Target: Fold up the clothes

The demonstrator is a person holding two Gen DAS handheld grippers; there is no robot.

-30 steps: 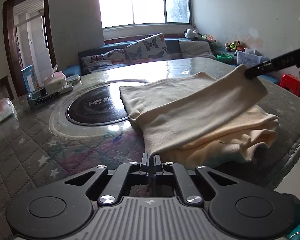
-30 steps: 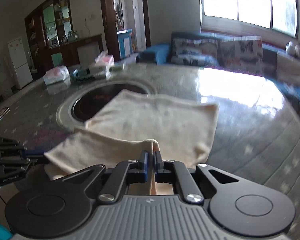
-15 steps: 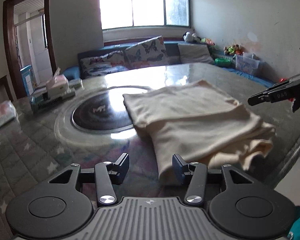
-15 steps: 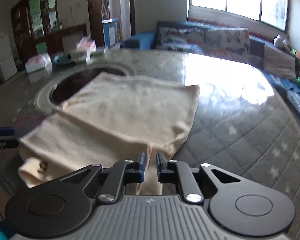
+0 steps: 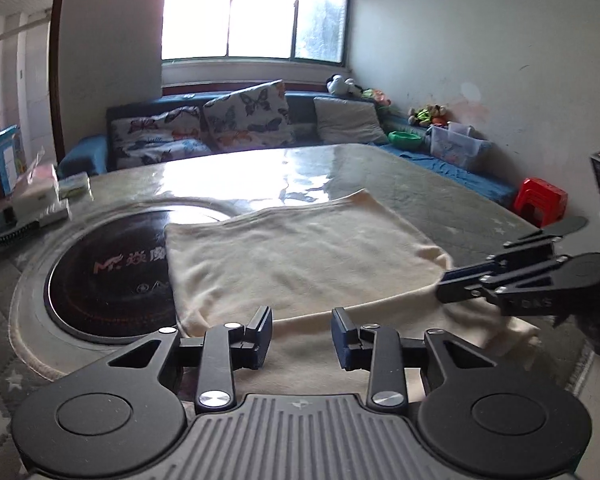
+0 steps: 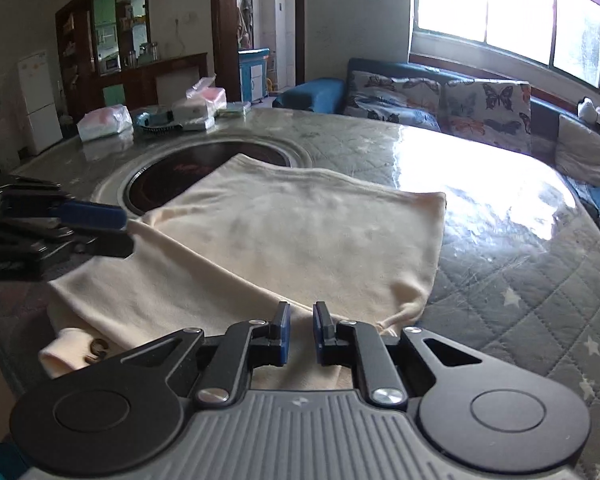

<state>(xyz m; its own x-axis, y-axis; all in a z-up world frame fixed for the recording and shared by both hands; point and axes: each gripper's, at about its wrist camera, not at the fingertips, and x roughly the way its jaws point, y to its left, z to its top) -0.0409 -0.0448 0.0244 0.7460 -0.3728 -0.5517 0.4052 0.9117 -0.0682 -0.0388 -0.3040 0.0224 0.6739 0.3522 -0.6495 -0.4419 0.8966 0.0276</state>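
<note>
A cream garment lies folded on the table, its top layer flat, with a cuff near the front edge. In the left wrist view my left gripper hovers over the near fold edge. Its jaws are closing, the pads still well apart and pressing on nothing, cloth only beneath them. My right gripper is over the garment's near right corner with a narrow gap between its pads and nothing pinched. Each gripper shows in the other's view: the right gripper at the cloth's right edge, the left gripper at its left.
The quilt-patterned table has a round black cooktop partly under the garment. Tissue packs and a box sit at the far left side. A sofa runs behind, and a red stool stands on the right.
Both grippers let go of the cream cloth, and the lifted layer now lies flat on the garment. The left gripper opened and moved forward over the fold; the right gripper sank towards the table.
</note>
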